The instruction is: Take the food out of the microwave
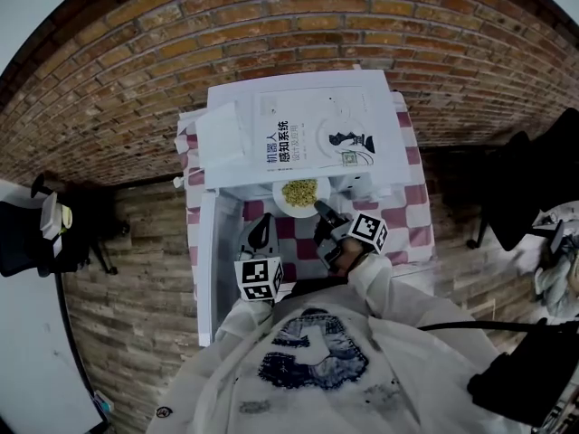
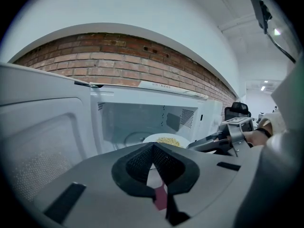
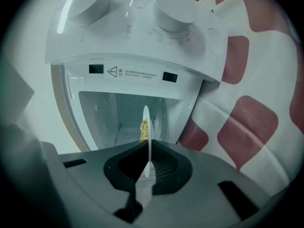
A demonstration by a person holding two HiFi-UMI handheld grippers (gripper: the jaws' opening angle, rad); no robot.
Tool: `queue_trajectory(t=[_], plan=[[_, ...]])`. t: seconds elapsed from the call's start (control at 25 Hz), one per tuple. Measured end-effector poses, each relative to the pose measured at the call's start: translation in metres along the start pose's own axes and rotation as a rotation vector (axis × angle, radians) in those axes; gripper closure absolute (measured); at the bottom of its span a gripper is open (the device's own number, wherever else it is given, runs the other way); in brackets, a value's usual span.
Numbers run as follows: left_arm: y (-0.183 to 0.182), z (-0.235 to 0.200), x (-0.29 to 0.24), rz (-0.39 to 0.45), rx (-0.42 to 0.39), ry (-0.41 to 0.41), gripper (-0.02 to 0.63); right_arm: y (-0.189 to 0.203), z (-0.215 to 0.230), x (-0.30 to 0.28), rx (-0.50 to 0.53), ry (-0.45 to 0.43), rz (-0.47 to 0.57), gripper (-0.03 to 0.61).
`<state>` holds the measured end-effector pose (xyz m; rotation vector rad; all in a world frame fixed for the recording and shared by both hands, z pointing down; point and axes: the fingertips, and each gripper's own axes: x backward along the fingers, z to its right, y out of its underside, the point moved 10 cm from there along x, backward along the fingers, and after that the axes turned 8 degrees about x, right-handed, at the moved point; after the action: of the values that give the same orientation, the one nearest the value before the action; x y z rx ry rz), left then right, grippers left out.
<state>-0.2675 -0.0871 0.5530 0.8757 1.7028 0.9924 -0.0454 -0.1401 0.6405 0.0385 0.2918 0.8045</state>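
The right gripper (image 3: 148, 167) is pinching the rim of the white plate (image 3: 147, 127) of yellow food (image 3: 143, 128) at lower centre, the plate sitting at the mouth of the open microwave (image 3: 137, 32). In the head view, the left gripper (image 1: 262, 224) is hovering lower left of the plate, jaw tips together on nothing, over the checked cloth (image 1: 409, 213).

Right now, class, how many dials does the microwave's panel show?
2: left dial and right dial, side by side atop the right gripper view; others may be hidden.
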Motion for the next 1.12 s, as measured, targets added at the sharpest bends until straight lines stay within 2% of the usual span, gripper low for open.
queue_trajectory(t=[0.64, 0.88, 1.12], plan=[[0.003, 0.034, 0.022, 0.028, 0.011, -0.12, 0.606, -0.01, -0.019, 0.055, 0.004, -0.05, -0.129, 0.555], [0.0, 0.05, 0.035, 0.052, -0.003, -0.125, 0.607, -0.011, -0.036, 0.085, 0.004, -0.089, -0.171, 0.555], [-0.011, 0.066, 0.053, 0.048, -0.011, -0.095, 0.607, -0.01, -0.059, 0.127, -0.025, -0.124, -0.207, 0.555]])
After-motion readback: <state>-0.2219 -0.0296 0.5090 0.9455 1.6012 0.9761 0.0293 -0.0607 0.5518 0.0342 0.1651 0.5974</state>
